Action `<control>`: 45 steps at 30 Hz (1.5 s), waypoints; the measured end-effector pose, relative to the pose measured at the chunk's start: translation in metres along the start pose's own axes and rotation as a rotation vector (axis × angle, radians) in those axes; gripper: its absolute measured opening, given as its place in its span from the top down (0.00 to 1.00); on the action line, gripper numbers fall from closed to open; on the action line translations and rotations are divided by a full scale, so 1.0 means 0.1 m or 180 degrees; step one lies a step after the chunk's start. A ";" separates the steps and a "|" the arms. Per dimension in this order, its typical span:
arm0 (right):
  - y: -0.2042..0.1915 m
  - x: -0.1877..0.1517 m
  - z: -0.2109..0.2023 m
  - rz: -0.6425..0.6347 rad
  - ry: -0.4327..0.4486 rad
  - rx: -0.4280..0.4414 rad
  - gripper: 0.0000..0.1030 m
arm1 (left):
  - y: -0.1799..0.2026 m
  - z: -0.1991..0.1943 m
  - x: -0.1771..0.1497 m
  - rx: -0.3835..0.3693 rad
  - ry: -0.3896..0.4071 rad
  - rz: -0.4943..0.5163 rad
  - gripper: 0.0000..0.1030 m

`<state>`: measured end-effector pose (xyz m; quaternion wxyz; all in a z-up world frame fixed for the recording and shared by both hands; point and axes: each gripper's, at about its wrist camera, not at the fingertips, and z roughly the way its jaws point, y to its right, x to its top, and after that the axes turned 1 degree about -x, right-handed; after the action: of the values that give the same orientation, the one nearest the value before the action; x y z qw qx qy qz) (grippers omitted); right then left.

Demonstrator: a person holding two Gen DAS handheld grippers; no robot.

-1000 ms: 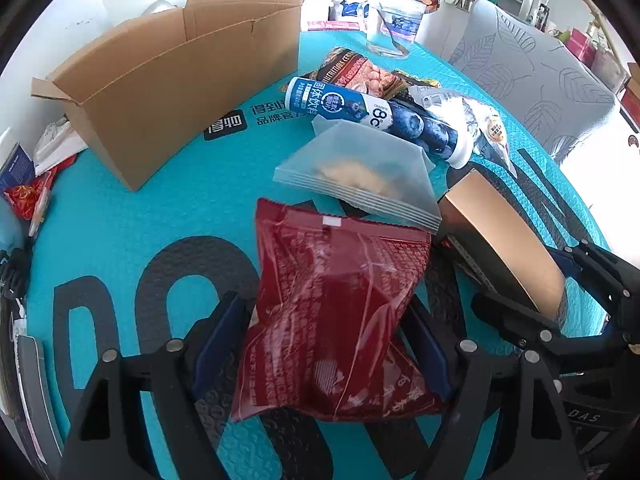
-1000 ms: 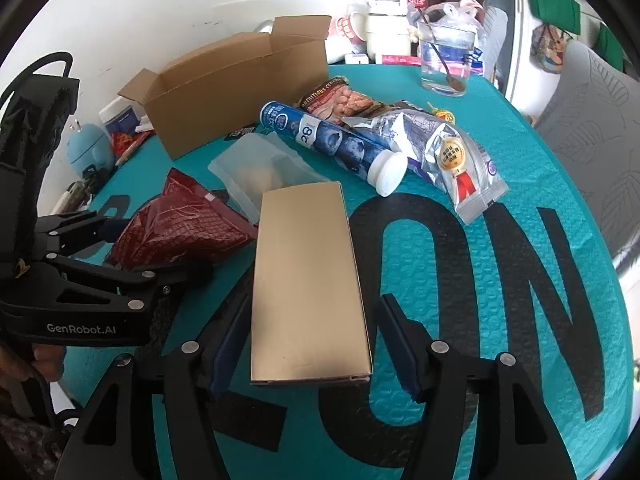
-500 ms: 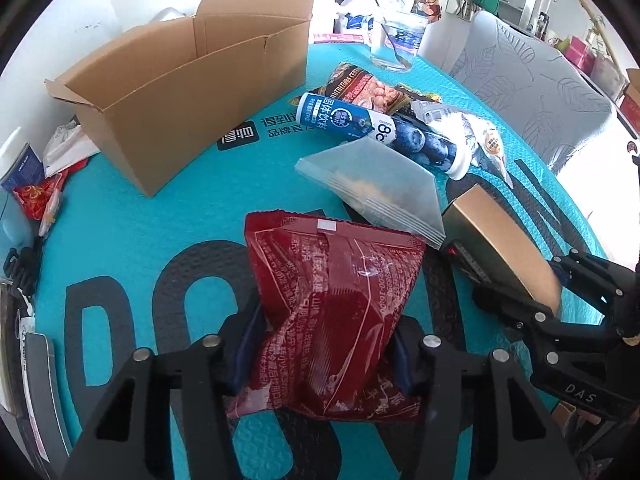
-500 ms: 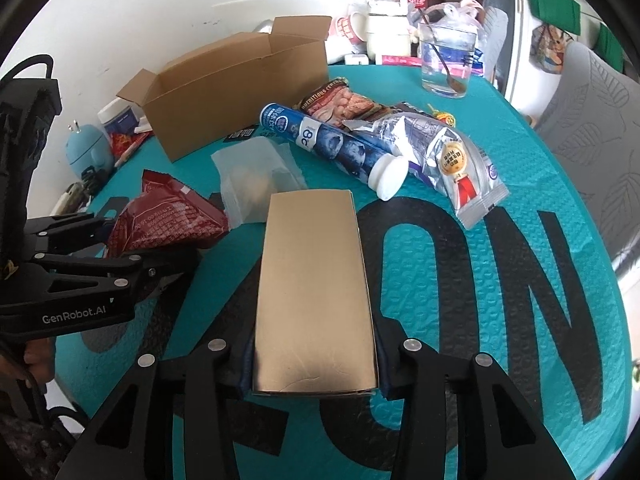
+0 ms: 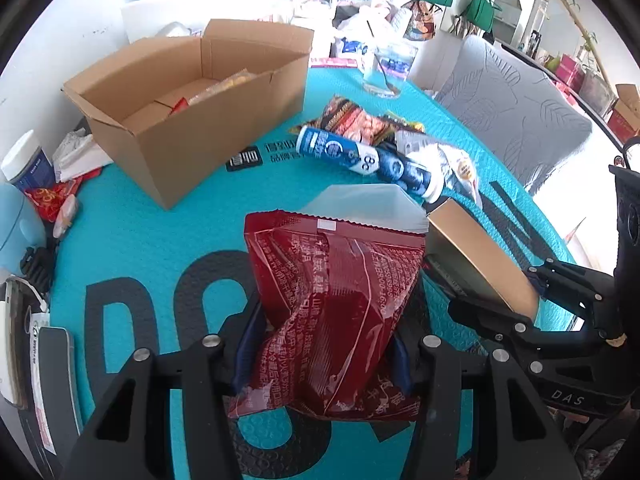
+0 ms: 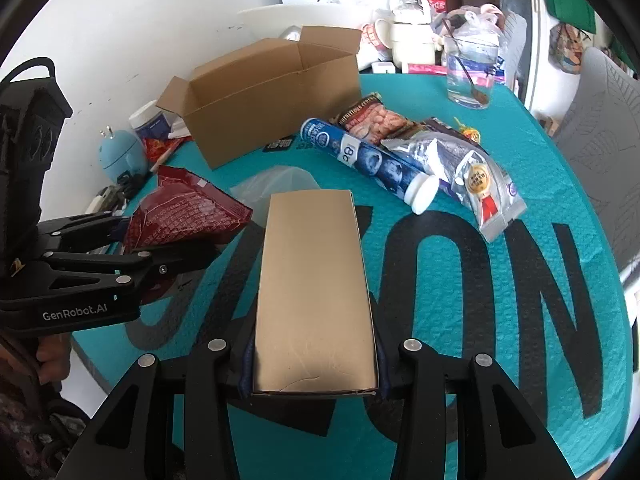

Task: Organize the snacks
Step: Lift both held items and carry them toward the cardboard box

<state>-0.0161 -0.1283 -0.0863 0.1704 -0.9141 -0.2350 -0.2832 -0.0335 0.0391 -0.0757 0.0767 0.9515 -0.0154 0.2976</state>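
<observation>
**Crinkled foil and smooth card, 1 in each claw**

Foil first: the left gripper has its 2 blue-padded fingers pinched into the waist of a glossy red snack bag, whose film buckles into sharp creases between them and whose serrated top seal stands up ahead of the claw. The right gripper is closed almost as narrowly on a flat, matte gold carton, a long rectangle with crisp edges that reaches forward from its pads over the dimpled teal table mat.

Just beyond both claws lies a frosted, soft plastic pouch. Further ahead of the right gripper rests a round blue tube with a white cap, touching a wrinkled silver packet. Ahead and to the left of the left gripper stands an open corrugated cardboard box, flaps up, with a few packets inside.
</observation>
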 end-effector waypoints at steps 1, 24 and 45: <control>-0.02 0.02 -0.01 -0.0011 0.0018 0.0010 0.58 | 0.00 -0.03 0.01 -0.0001 0.0029 0.0006 0.49; -0.27 0.78 -0.23 -0.0402 0.0545 0.0120 0.58 | -0.26 -0.50 0.59 0.0154 0.0781 -0.0135 0.49; -0.39 2.02 -0.04 -0.0744 0.0972 0.0224 0.58 | -0.70 -0.60 1.64 0.0392 0.1441 -0.0254 0.49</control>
<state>0.1088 -0.0301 0.0446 0.2018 -0.8204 -0.3208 -0.4281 0.0726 0.1205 0.0562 0.0317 0.8632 0.0580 0.5005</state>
